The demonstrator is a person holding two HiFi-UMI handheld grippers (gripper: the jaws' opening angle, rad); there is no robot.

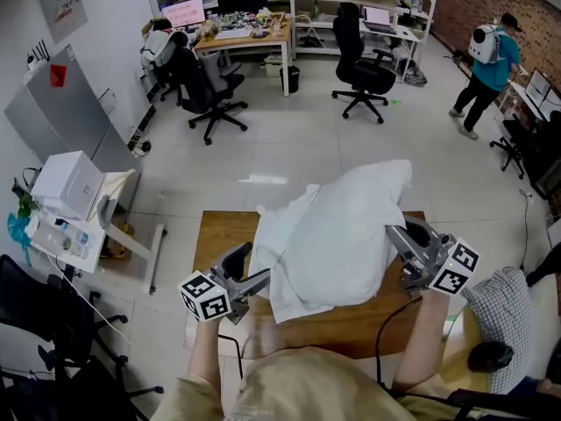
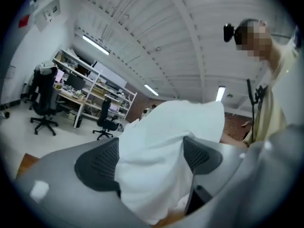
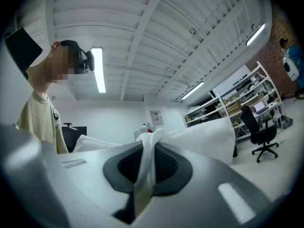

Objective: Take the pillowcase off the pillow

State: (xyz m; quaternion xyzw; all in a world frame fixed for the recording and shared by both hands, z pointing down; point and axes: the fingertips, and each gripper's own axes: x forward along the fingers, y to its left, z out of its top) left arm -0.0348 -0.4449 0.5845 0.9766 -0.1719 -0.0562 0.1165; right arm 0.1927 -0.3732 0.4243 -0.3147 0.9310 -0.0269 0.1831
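A white pillow in its pillowcase [image 1: 342, 235] is held up above the wooden table [image 1: 226, 235], with loose cloth trailing off its left side. My left gripper [image 1: 259, 266] is at the pillow's lower left edge. In the left gripper view its jaws stand wide, and a thick fold of the white pillowcase [image 2: 161, 141] fills the gap between the pads [image 2: 97, 163]. My right gripper [image 1: 392, 233] is at the pillow's right side. It is shut on a thin pinch of pillowcase cloth [image 3: 148, 148] that rises from between its pads.
Office chairs [image 1: 206, 90] [image 1: 361, 68] and desks stand on the tiled floor beyond the table. At the left is a side table with a white box [image 1: 66, 182]. One person [image 1: 486, 64] stands far right; another in a checked shirt [image 1: 501, 323] is at the lower right.
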